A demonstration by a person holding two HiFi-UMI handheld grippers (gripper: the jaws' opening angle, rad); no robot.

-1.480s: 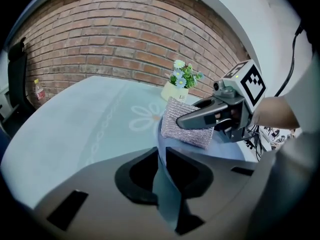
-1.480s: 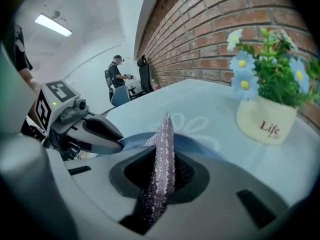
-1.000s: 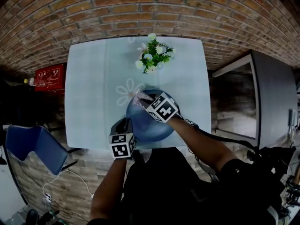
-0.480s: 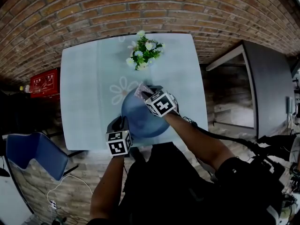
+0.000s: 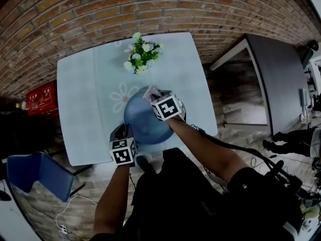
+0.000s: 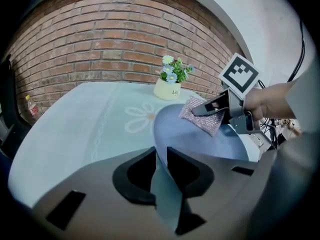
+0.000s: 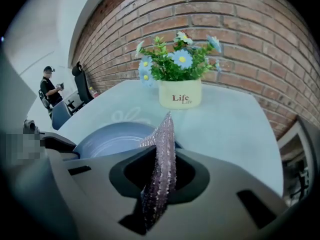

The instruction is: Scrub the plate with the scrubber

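Note:
A blue plate [image 5: 143, 122] lies on the pale table [image 5: 85, 94], in front of me. My left gripper [image 5: 122, 132] is shut on the plate's near left rim [image 6: 161, 160], which runs between its jaws. My right gripper [image 5: 152, 97] is shut on a glittery pink scrubber [image 5: 150, 94], held at the plate's far edge. In the left gripper view the scrubber [image 6: 202, 115] hangs over the plate [image 6: 200, 139]. The right gripper view shows the scrubber [image 7: 159, 169] edge-on between the jaws, with the plate [image 7: 112, 138] to its left.
A flower pot [image 5: 140, 55] marked "Life" [image 7: 180, 94] stands at the table's far side. A brick wall [image 5: 100, 9] runs behind it. A blue chair [image 5: 35, 172] sits at the near left, a red box [image 5: 39, 98] on the left. A person [image 7: 50, 91] stands far off.
The head view has shifted, so table and plate sit further left and up in frame. The right gripper with the scrubber has moved a little toward the plate's far edge. The left gripper keeps its grip.

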